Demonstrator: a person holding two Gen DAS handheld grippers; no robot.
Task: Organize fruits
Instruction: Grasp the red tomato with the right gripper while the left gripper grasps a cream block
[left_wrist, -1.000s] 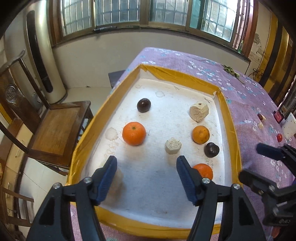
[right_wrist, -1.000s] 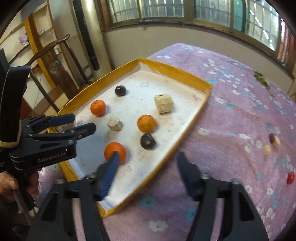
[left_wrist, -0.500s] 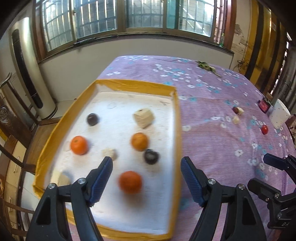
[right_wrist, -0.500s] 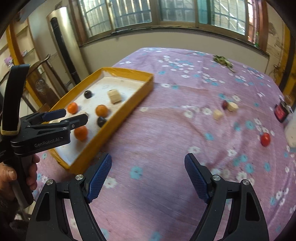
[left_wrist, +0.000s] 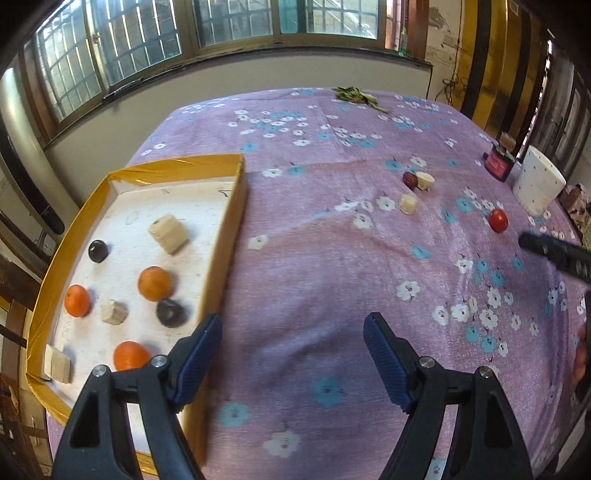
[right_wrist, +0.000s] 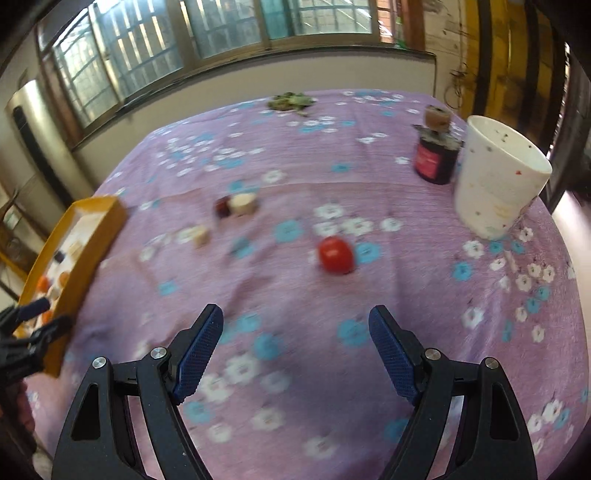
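Left wrist view: the left tongs gape wide and hold nothing, hanging over a table under a purple flowered cloth. At their left stands a yellow-edged tray holding three oranges, two dark fruits and pale chunks. Farther out on the cloth lie a red fruit, a dark red fruit touching a pale piece, and another pale piece.

Right wrist view, somewhat blurred: the right tongs are also wide apart and empty, with the red fruit lying ahead of them. A white cup stands at the right beside a dark jar. The tray sits at the far left.
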